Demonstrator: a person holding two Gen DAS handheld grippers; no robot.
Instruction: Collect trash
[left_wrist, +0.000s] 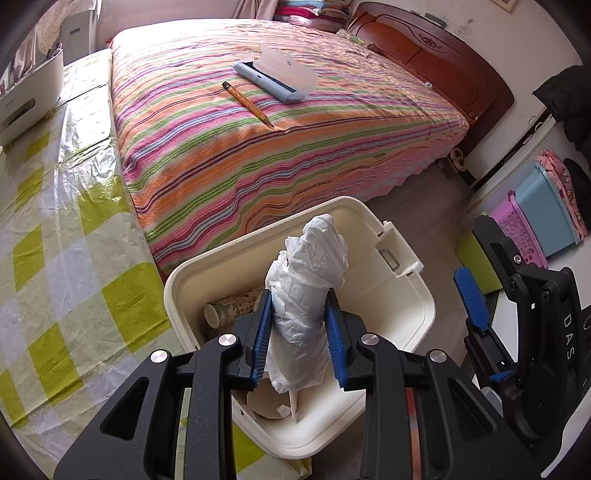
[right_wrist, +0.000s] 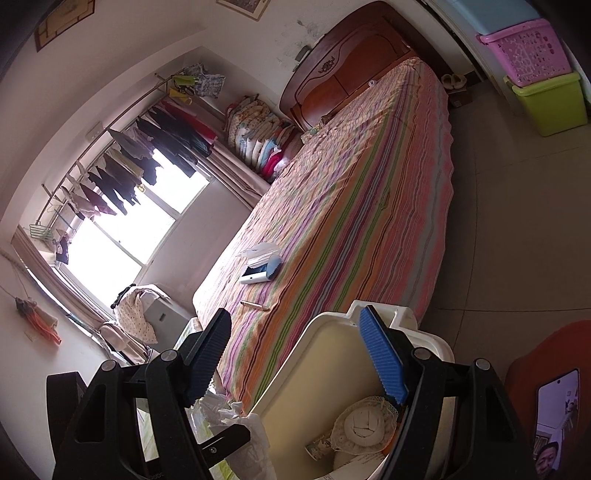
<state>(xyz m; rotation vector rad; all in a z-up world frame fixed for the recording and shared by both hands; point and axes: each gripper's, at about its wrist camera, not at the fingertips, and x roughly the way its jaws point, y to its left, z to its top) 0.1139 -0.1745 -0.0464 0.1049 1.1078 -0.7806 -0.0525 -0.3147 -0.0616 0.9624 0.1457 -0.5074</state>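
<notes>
1. In the left wrist view, the left claw (left_wrist: 299, 339) pinches a crumpled white plastic bag (left_wrist: 308, 291) between its blue pads, low in the middle of the frame.
2. The bag is bunched into a long roll; its long axis runs along the fingers, from the bottom centre up and slightly right, with its far end poking out past the pads.
3. The bag hangs over the open mouth of a cream bin (left_wrist: 402, 317), which sits on the floor at the foot of the striped bed (left_wrist: 258, 166).
4. Inside the bin lie a printed paper cup (left_wrist: 231, 310) on its side at the left, and brownish paper scraps below the bag; the cup's print is too small to read.
5. The right claw (right_wrist: 295, 354) is spread wide with nothing between its pads, hovering at the bin's rim (right_wrist: 325, 317). In the left wrist view its body shows the letters "DAS" at the right edge.
6. On the bed, upper centre, lie a pencil (left_wrist: 247, 103) and an open blue case (left_wrist: 273, 75).
</notes>
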